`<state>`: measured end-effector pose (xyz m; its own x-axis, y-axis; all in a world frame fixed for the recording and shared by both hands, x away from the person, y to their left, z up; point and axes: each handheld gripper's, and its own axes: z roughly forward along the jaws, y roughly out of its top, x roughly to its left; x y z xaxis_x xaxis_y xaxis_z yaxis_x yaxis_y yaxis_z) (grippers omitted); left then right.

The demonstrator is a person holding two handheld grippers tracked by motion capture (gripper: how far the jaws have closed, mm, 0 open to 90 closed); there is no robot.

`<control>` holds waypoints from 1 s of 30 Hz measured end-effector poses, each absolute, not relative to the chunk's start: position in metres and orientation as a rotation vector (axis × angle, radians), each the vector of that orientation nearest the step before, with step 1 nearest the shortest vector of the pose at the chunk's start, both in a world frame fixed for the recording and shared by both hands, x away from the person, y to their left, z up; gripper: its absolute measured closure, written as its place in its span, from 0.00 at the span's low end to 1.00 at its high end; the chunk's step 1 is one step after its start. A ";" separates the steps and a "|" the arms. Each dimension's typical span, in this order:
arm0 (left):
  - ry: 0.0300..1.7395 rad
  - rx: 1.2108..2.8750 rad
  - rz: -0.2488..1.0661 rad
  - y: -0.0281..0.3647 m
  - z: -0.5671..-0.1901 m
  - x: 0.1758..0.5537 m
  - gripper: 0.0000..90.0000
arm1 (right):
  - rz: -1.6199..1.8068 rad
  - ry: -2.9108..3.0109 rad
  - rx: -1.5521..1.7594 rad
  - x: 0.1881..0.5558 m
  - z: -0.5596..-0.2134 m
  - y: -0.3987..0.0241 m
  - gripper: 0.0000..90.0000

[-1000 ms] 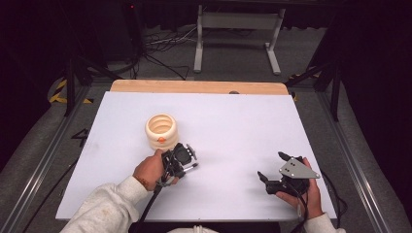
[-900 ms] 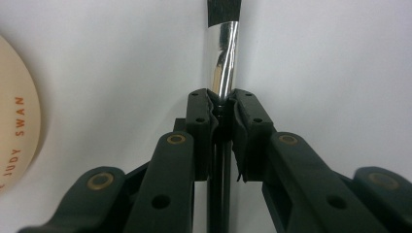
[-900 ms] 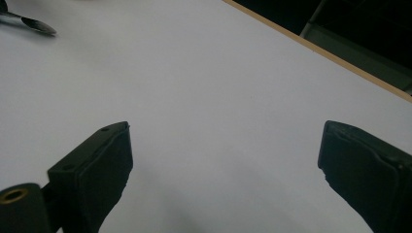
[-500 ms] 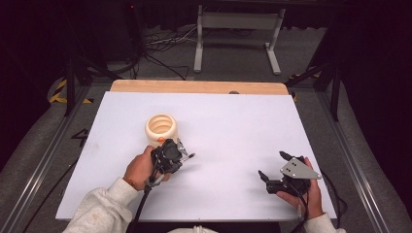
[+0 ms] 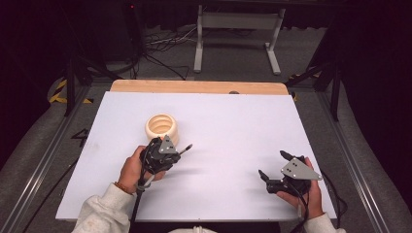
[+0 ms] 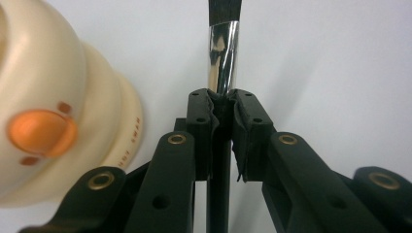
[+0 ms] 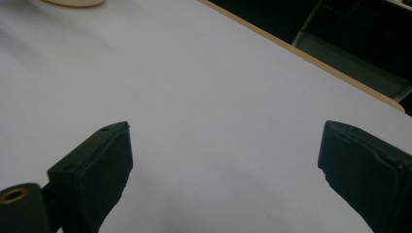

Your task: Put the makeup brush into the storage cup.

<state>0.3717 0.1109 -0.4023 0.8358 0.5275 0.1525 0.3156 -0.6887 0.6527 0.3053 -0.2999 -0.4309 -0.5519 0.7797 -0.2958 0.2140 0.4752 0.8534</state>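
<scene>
My left gripper (image 5: pixel 175 152) is shut on a paintbrush (image 5: pixel 186 147), held just above the white table near its left middle. In the left gripper view the jaws (image 6: pixel 223 104) clamp the dark handle, and the silver ferrule (image 6: pixel 222 58) and black bristles rise past the pads. A cream ribbed holder (image 5: pixel 162 127) stands just beyond that gripper; up close the cream holder (image 6: pixel 58 121) has an orange knob on its side. My right gripper (image 5: pixel 274 168) rests low at the front right, its jaws wide apart over bare table (image 7: pixel 223 160) with nothing between them.
A white sheet (image 5: pixel 233 126) covers the table, with a wooden strip (image 5: pixel 194 86) along the far edge. Beyond it are a metal stand (image 5: pixel 238 29) and cables on the floor. Rails run down both sides of the table.
My left hand has carried the brush to the left, closer to the cream holder, and the gripper has rolled so its grey plate faces up. The right hand has kept still.
</scene>
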 end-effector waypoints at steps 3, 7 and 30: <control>0.610 2.304 0.478 0.115 -0.398 0.371 0.88 | 1.044 2.019 0.812 0.305 -0.430 -0.300 0.07; 0.608 2.235 0.478 0.120 -0.393 0.372 0.88 | 1.047 2.017 0.819 0.306 -0.430 -0.302 0.07; 0.583 2.010 0.497 0.140 -0.363 0.373 0.88 | 1.058 2.003 0.829 0.307 -0.430 -0.302 0.07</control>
<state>0.3733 0.1397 -0.3627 0.8036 0.5854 0.1077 0.1991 -0.4349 0.8782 0.3072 -0.3025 -0.4304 -0.5394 0.7904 -0.2903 0.2054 0.4579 0.8650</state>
